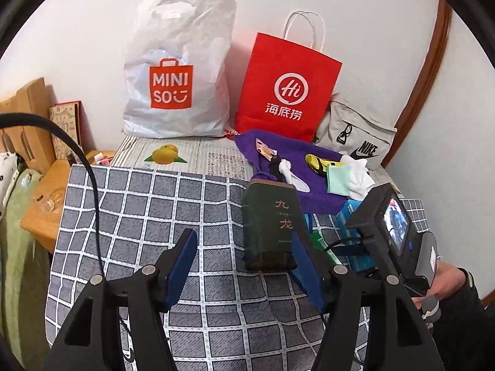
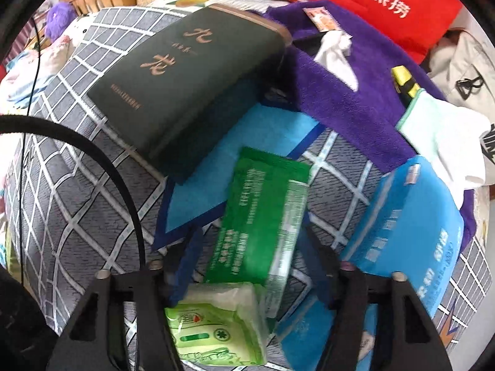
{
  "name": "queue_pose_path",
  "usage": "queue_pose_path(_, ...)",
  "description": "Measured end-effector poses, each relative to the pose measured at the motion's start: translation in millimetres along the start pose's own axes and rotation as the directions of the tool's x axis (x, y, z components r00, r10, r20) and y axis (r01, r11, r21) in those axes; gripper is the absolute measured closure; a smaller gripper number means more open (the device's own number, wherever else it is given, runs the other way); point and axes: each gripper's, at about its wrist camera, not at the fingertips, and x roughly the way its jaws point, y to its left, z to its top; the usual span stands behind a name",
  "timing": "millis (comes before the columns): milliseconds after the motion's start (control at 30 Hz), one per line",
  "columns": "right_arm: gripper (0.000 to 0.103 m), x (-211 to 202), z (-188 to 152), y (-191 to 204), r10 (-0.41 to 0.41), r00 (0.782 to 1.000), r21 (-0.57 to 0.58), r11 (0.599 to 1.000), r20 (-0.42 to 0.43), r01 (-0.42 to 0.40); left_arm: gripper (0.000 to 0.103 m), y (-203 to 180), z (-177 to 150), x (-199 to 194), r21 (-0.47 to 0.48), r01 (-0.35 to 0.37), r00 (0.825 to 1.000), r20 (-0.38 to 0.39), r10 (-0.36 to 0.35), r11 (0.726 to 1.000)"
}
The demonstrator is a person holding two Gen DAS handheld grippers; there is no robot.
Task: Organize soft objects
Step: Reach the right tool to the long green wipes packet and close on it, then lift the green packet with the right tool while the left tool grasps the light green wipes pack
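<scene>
Three bags stood against the wall at twelve o'clock in the left wrist view; what they held could not be seen. The white plastic bag (image 1: pixel 178 68) read "MINISO" on an orange panel; the red paper bag (image 1: pixel 286 89), just beside it toward one o'clock, read "海底捞" under a white "Hi" circle; the grey pouch (image 1: pixel 355 142), at two o'clock, carried the word "NIKE".

The left gripper (image 1: pixel 244 272) hovered above the grey checked cloth (image 1: pixel 139 216) with its jaws spread wide and nothing between them; the dark green box (image 1: pixel 269 222) — gold characters "九龙" on its face — lay just ahead at one o'clock.

The right gripper (image 2: pixel 250 266) pointed down over the pile; its jaws stood apart on either side of a green tissue pack (image 2: pixel 263 213), but whether the pads touched it could not be told; a pale green pack (image 2: pixel 216 324) lay at six o'clock. A blue pack (image 2: pixel 408 228) lay at three o'clock, its print blurred; the purple towel (image 2: pixel 340 92) stretched toward one o'clock, with white socks (image 2: pixel 445 142) resting on it.
</scene>
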Motion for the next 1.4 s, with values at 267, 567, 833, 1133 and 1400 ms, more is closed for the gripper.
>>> queue_pose_path(267,0.079,-9,-5,-6,0.083,0.996,-0.005,0.997,0.039,-0.083,0.042,11,-6,3,-0.039,0.0,1.0,-0.012,0.0,0.999)
queue_pose_path(567,0.083,-36,-10,-25,0.172,0.979,0.082,0.98,0.108,-0.181,0.042,5,-10,9,-0.019,-0.006,0.999,-0.043,0.005,1.0)
queue_pose_path(833,0.083,-74,-27,-47,0.172,0.955,0.163,0.963,0.241,-0.214,0.042,-14,-22,30,0.051,0.016,0.993,-0.119,-0.01,0.999)
queue_pose_path(1133,0.083,-131,-40,-67,0.178,0.892,0.198,0.939,0.416,-0.28,0.042,-49,-39,45,0.125,0.082,0.98,-0.192,-0.057,0.989)
queue_pose_path(1400,0.082,-176,-106,-104,0.053,0.858,0.292,0.928,0.511,-0.231,0.041,-117,-66,62,0.304,0.226,0.954,-0.263,-0.147,0.926)
